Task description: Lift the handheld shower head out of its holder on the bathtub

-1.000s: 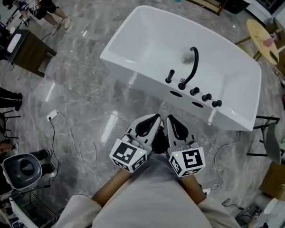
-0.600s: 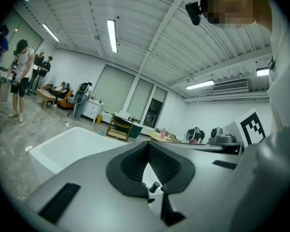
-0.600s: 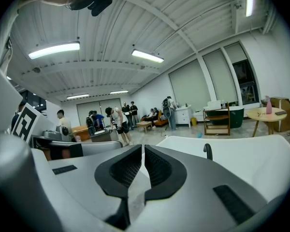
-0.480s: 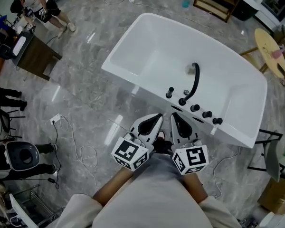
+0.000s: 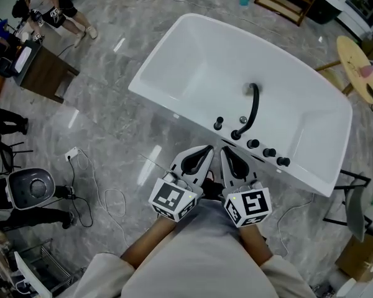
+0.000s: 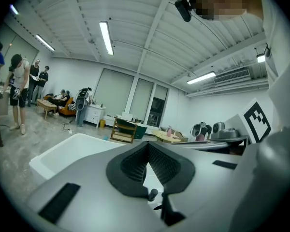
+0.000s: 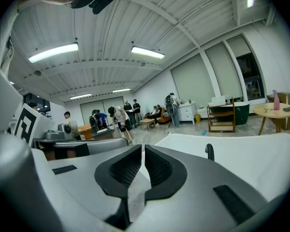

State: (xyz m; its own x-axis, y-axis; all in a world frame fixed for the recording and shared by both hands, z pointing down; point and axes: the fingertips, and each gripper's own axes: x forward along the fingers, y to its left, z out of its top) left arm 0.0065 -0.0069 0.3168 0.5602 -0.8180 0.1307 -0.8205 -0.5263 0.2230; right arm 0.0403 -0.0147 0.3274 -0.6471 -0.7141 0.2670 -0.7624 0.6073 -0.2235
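The left gripper (image 5: pixel 203 154) and right gripper (image 5: pixel 227 154) were both closed and empty. They were held side by side short of the bathtub (image 5: pixel 193 61), likely readying a reach. The handheld shower head (image 5: pixel 218 123) stood untouched in its holder on the near rim.

Grey marble floor (image 5: pixel 112 73), round table (image 5: pixel 354 58) — ceiling lights (image 6: pixel 106 37)

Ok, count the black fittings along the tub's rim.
5: one post, the curved spout beside it, then three knobs running toward the tub's right end. None looks hidden.
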